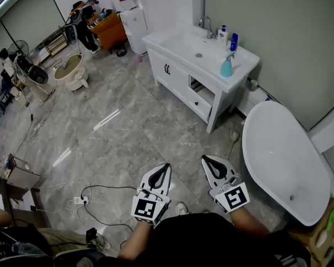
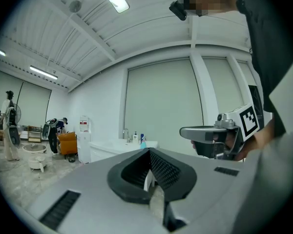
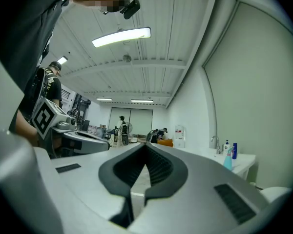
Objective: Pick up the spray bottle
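Two shut grippers — nothing held
Low in the frame, left gripper and right gripper press their fingers together — the bottle stands upper right on the sink.

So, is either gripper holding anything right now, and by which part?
Nothing is held. The left gripper and right gripper are both shut and empty; the spray bottle stands untouched on the vanity counter, far ahead.

The spray bottle is tiny, its base hidden behind the left claw.
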Demonstrator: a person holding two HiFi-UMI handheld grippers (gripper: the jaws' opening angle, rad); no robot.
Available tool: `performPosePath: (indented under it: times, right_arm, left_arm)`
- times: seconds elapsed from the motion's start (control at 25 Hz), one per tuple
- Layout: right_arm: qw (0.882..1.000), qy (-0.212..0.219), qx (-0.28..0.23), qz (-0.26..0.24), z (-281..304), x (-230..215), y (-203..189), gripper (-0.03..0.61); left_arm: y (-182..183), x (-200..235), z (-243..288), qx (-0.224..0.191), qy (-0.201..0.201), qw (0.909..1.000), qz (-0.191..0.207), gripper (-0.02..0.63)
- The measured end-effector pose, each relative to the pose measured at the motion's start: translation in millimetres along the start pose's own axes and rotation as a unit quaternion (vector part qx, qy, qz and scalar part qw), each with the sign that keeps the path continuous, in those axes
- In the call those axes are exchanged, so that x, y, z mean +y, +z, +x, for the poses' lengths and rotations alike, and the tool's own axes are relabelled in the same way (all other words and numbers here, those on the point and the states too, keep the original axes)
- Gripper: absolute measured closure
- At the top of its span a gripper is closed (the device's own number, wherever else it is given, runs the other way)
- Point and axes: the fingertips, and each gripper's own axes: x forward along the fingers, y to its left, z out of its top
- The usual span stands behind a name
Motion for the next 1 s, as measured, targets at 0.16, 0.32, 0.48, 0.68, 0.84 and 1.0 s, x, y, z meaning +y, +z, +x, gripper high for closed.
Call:
performPosePath:
  times: [0.16, 0.32, 0.48, 0.68, 0.84, 1.0]
  right_arm:
    - [1.0, -0.018, 0.006, 0.011, 11, 2, -3, 0.581]
    - [0.999, -0.035, 0.008, 0.014, 22, -8, -9, 0.581]
    - [0.999, -0.035, 0.017, 0.019, 33, -16, -18, 0.581]
    - [0.999, -0.033, 0.028, 0.021, 56, -35, -31, 0.581]
    - [0.998, -0.039, 0.04, 0.015, 73, -66, -41, 0.581]
    - [0.998, -0.049, 0.044, 0.018, 91, -110, -48, 0.581]
  left_arm:
    - [0, 17, 0, 0.0, -0.007, 1.0, 0.0, 0.618]
    - [-3, 23, 11, 0.004, -0.018, 0.9998, -0.003, 0.618]
    - [-7, 31, 27, 0.008, -0.022, 0.9997, -0.003, 0.618]
    - [-10, 55, 61, 0.001, -0.013, 0.9997, -0.019, 0.618]
    - [-11, 67, 92, -0.006, -0.015, 0.9996, -0.022, 0.618]
    - [-9, 73, 138, 0.007, -0.028, 0.9995, -0.013, 0.617]
